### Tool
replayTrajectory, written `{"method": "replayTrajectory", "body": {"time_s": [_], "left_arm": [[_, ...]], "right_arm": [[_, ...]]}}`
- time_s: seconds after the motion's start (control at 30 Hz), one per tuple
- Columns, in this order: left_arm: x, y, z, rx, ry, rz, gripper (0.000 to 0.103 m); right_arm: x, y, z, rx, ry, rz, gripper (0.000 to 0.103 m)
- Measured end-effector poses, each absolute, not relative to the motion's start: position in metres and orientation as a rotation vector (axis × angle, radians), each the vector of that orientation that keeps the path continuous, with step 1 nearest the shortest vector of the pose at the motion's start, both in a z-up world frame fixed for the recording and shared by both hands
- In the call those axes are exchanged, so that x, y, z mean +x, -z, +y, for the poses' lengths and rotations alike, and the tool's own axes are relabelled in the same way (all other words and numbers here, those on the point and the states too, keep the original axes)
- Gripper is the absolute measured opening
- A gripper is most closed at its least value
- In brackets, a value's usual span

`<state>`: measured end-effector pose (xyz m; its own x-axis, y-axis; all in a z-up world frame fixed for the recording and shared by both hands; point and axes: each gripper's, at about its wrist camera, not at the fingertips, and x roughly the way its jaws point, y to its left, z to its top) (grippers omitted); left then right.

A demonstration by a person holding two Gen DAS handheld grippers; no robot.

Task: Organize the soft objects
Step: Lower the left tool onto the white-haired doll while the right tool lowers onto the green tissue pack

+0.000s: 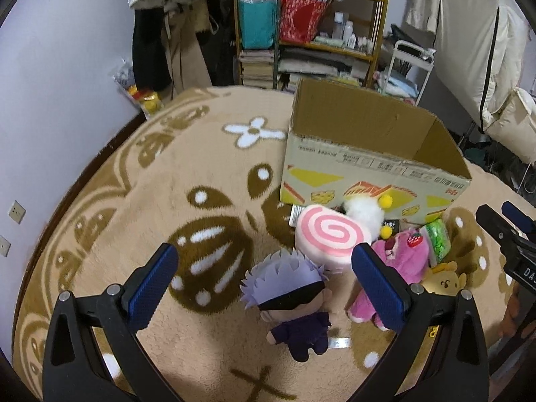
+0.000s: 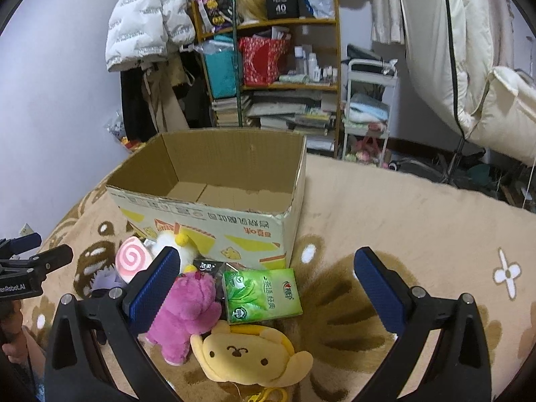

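An open cardboard box [image 1: 368, 164] [image 2: 214, 214] stands empty on the beige rug. Soft toys lie in front of it. My left gripper [image 1: 268, 284] is open above a small doll with lilac hair and a black blindfold [image 1: 294, 301]. Behind it are a pink swirl cushion [image 1: 331, 234] [image 2: 132, 258], a white fluffy toy [image 1: 365, 211], and a pink plush bear [image 1: 398, 268] [image 2: 187, 308]. My right gripper [image 2: 268, 288] is open over a green tissue pack [image 2: 261, 294] and a yellow dog plush [image 2: 248, 355].
A patterned beige rug [image 1: 201, 174] [image 2: 402, 221] covers the floor. A cluttered shelf [image 2: 274, 77], hanging coats and a white cart [image 2: 368, 110] stand behind the box. A wall is at the left. A small black packet [image 2: 207, 266] lies by the box.
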<state>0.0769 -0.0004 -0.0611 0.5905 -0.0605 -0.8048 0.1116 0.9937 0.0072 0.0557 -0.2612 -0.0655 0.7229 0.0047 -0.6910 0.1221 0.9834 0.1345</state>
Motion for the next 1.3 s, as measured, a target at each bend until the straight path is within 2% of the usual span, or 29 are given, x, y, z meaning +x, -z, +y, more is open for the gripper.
{"method": "replayTrajectory", "body": {"time_s": [1.1,1.2,1.3], "left_arm": [[0.122,0.159,-0.015,0.062,0.161,1.312,0.102],[0.124,0.165,-0.016,0.063,0.164,1.334,0.101],[0.129,0.172,-0.014,0.046,0.168,1.36,0.091]], "right_arm": [[0.112,0.151,-0.275,0.346,0.028,1.062,0.103],[0.114,0.156,-0.275,0.35,0.022,1.076,0.103],[0.116,0.16,-0.276,0.353,0.019,1.087,0.103]]}}
